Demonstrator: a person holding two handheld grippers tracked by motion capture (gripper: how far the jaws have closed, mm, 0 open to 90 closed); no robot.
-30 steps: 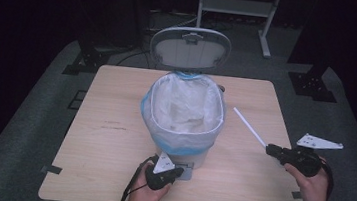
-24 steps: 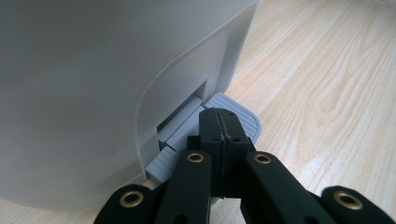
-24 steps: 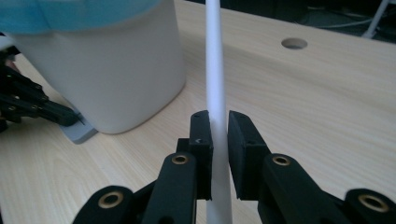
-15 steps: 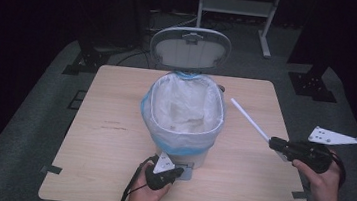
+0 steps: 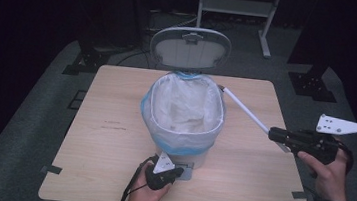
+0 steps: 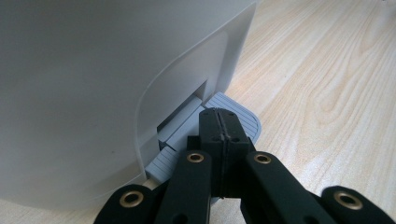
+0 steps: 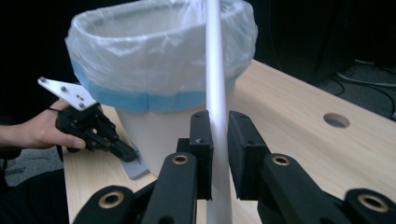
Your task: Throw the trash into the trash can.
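Note:
A white pedal bin (image 5: pixel 182 116) lined with a clear and blue bag stands mid-table, its grey lid (image 5: pixel 190 46) standing open at the back. My left gripper (image 5: pixel 169 171) is shut, its tips resting on the grey pedal (image 6: pixel 243 116) at the bin's front base (image 6: pixel 93 84). At the table's right edge my right gripper (image 5: pixel 276 135) is shut on a long white rod (image 5: pixel 245 111). The rod slants up and left, and its far tip reaches the bin's rim. In the right gripper view the rod (image 7: pixel 215 70) rises between the closed jaws in front of the bin (image 7: pixel 159 60).
The wooden table (image 5: pixel 113 124) has bare surface left and right of the bin and a round cable hole (image 7: pixel 336 120). Dark floor, stand legs and cables surround it. A metal frame (image 5: pixel 236 6) stands behind.
My right gripper has lifted and drawn back to the right with the rod, whose far tip has swung up to the bin's rim. The left gripper stays on the pedal.

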